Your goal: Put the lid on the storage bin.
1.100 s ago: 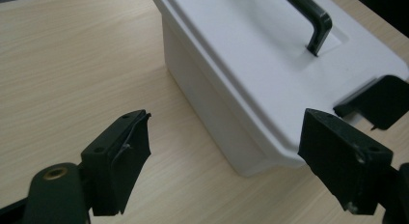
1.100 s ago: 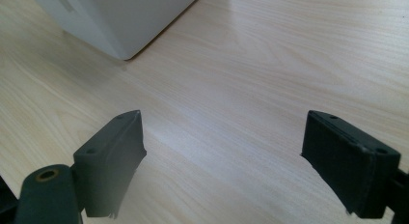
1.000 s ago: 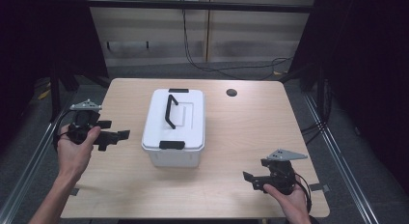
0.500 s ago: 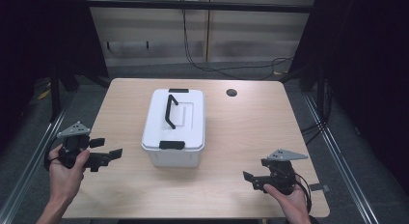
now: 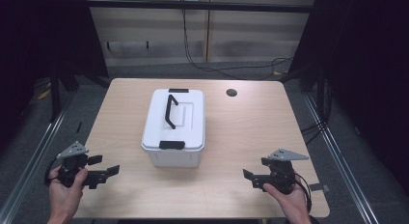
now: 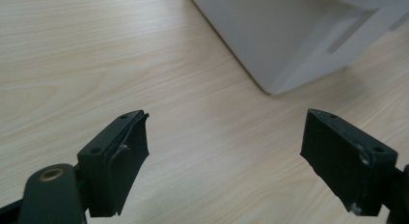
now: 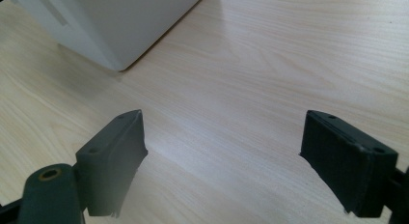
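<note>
While both tongs gape, box [image 5: 174, 127] sits between.

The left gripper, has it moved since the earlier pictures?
Yes. The left gripper has come back along the white box toward the person, to the table's near edge.

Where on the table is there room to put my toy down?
Plenty of bare wood lies right of the white lidded box, between it, the small dark hole and the table's right edge. Left of the box there is a narrower strip. The near corners are taken by the left gripper and right gripper.
</note>
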Available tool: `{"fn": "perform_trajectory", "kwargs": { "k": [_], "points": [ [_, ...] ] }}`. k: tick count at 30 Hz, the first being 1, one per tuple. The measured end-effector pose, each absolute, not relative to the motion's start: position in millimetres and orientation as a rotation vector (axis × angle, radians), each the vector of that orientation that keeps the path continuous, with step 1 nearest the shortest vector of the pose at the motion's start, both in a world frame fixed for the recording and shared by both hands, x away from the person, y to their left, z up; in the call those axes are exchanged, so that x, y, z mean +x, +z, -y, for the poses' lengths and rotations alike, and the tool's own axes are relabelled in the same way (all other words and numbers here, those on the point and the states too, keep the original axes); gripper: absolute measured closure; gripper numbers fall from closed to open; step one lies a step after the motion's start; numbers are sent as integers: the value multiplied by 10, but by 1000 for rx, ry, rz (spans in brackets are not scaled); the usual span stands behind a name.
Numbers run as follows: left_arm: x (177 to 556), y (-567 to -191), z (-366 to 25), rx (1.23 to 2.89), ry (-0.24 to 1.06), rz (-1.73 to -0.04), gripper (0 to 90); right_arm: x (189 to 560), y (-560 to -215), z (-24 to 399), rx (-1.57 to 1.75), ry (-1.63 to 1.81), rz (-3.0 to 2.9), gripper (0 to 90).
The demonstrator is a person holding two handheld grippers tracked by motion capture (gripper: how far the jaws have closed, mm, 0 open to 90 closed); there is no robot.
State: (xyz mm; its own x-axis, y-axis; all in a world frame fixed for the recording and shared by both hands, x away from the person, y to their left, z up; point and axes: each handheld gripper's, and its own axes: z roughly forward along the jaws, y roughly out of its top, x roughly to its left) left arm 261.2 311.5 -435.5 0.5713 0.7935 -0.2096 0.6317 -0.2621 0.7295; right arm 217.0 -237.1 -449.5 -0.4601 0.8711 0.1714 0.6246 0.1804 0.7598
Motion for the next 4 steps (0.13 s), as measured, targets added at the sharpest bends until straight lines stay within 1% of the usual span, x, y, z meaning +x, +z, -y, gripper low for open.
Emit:
{"fn": "perform_trajectory", "kwargs": {
  "k": [2, 4],
  "points": [
    [2603, -4370, -3110, 1980, 211, -1134, 164, 2181, -4503, 2373, 1425, 1157, -2157, 156],
    [2593, -4383, -3088, 1999, 213, -1130, 164, 2198, -4525, 2369, 1424, 1131, -2165, 167]
  ]
}}
